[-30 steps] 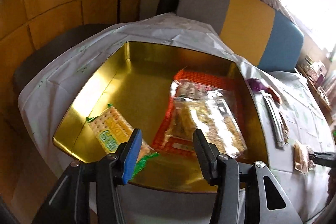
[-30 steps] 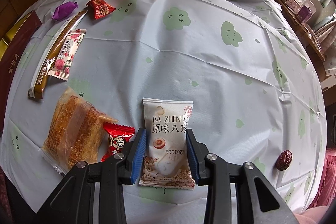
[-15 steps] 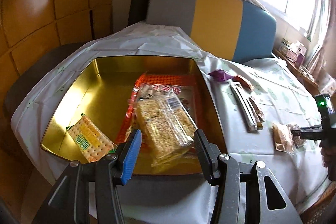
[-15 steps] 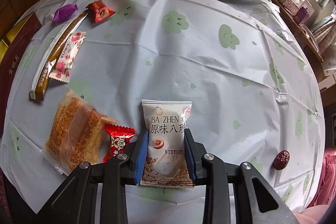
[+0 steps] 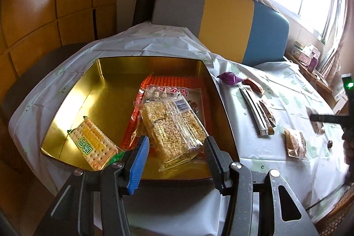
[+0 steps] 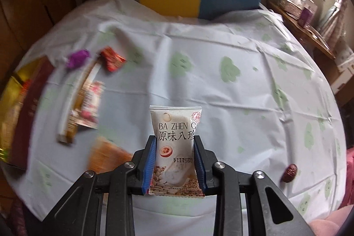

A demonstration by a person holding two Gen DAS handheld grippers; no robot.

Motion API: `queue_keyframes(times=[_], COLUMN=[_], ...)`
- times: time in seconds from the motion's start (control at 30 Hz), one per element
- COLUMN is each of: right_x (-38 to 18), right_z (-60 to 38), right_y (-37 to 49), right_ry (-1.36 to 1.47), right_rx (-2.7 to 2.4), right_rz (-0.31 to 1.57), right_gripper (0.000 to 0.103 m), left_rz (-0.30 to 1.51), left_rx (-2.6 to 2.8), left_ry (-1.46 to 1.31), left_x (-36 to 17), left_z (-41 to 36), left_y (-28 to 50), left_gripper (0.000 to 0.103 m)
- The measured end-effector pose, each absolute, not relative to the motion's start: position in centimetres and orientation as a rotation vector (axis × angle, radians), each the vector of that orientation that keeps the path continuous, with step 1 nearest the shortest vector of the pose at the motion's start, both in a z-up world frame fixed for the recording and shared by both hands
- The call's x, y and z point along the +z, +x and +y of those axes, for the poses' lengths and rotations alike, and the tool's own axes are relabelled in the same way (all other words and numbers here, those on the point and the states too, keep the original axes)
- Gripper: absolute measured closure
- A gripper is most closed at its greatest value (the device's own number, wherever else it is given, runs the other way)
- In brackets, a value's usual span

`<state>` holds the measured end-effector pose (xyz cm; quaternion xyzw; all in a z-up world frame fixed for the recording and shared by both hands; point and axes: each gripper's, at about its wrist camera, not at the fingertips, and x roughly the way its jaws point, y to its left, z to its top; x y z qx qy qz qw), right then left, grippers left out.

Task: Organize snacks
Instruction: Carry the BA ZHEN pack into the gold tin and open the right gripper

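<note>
Two grippers are in view. The right gripper (image 6: 174,160) pinches one white snack pouch (image 6: 176,147) between its jaws, blue pads pressed flat against both long edges. The pouch is a glossy pillow pack with crimped ends; its long axis runs along the fingers, far end pointing away from the camera, and it is held clear of the tabletop (image 6: 243,90). The left gripper (image 5: 174,154) hangs at the near rim of the gold tin (image 5: 106,90) with jaws spread and nothing between them.

One rectangular tin with a mirror-bright gold interior sits on the tabletop. It holds three packets: one cracker pack (image 5: 94,146) in green-edged film at the near left corner, one clear bag of puffed-rice bars (image 5: 174,125), and one flat red-orange packet (image 5: 172,82) under that bag.

Loose items lie on the white, green-printed plastic cloth right of the tin: one purple twisted candy (image 6: 77,58), one red foil candy (image 6: 111,59), one long narrow stick sachet (image 6: 73,101), one pink floral packet (image 6: 90,106) just beside the sachet, one blurred orange pastry pack (image 6: 106,156), and one dark red date (image 6: 289,171) well apart at the right.
</note>
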<state>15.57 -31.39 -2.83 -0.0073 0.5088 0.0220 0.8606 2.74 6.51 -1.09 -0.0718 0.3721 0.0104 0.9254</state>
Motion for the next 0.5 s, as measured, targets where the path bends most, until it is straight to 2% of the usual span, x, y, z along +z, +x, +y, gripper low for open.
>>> queue_keyframes(times=[0.2, 0.5], right_x=[-0.4, 1.5], right_z=[-24.8, -9.4], right_y=[16.7, 17.9], right_ry=[0.043, 0.039], right_rx=[0.271, 0.627], right_rz=[1.042, 1.039], right_gripper=[0.071, 0.071], left_rz=[0.760, 0.758], left_rx=[0.020, 0.042], left_ry=[-0.153, -0.177], left_x=[-1.2, -1.5], left_z=[6.8, 8.0], left_y=[2.5, 2.3], left_gripper=[0.051, 0.051])
